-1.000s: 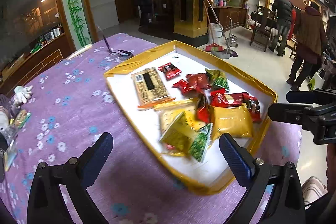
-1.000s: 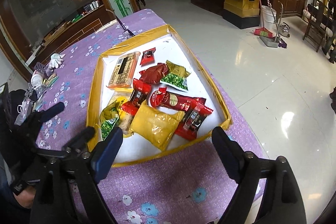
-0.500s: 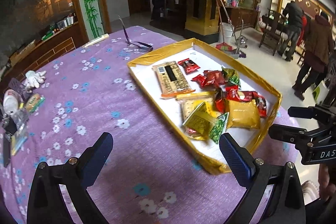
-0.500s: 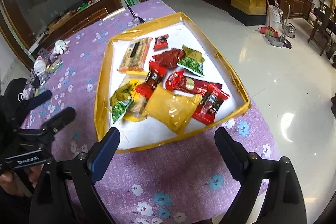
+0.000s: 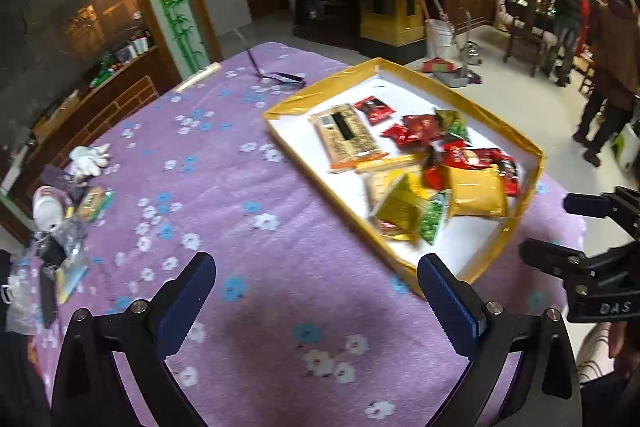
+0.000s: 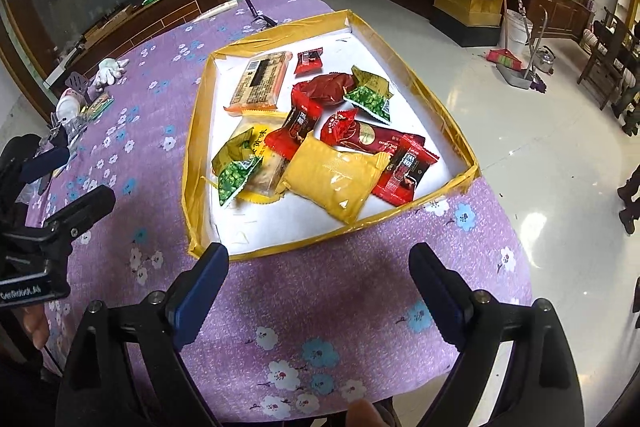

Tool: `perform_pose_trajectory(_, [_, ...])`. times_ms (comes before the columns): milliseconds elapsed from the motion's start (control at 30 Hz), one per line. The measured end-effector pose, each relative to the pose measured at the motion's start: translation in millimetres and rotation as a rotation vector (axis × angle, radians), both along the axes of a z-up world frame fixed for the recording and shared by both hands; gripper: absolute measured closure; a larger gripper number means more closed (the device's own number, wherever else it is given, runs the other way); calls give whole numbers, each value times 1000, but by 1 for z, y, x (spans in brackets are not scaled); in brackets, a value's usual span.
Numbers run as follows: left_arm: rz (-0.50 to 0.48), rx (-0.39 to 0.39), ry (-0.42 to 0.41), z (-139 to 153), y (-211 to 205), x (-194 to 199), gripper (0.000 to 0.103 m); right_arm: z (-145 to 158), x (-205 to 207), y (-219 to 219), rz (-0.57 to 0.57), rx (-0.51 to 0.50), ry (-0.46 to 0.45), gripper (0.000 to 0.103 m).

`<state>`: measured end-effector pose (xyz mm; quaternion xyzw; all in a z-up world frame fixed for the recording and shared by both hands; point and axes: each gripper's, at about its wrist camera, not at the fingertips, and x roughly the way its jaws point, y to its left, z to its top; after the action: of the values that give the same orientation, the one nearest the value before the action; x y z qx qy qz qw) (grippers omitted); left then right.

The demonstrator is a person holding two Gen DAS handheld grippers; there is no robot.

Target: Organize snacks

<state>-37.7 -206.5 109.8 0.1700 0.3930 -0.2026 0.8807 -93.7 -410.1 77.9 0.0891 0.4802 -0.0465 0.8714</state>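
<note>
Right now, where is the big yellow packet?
In the right wrist view the big yellow packet lies in the tray near its close edge, between a green pea packet and a red candy wrapper.

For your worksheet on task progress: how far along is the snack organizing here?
Done: nothing visibly sorted; the snack packets lie jumbled in the yellow-rimmed tray. In hand: nothing; the left gripper and right gripper hover open over the purple tablecloth. Left: all the sorting.
</note>
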Motion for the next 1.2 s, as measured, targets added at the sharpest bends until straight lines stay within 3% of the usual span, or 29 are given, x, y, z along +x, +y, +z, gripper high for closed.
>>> perform_pose_trajectory(167, [65, 57, -58, 3, 5, -1, 1, 2, -2, 4, -4, -19, -2, 12])
perform_pose_trajectory(267, [72, 87, -51, -1, 4, 1, 1, 3, -2, 5, -4, -21, -9, 11])
perform_pose_trajectory(433, [56, 115, -60, -4, -1, -2, 1, 5, -2, 7, 9, -8, -32, 1])
perform_pose_trajectory(667, [28, 127, -56, -7, -6, -5, 1, 4, 0, 6, 19, 39, -34, 0])
perform_pose_trajectory(1200, [9, 132, -5, -19, -12, -3, 1, 3, -1, 12, 44, 27, -42, 0])
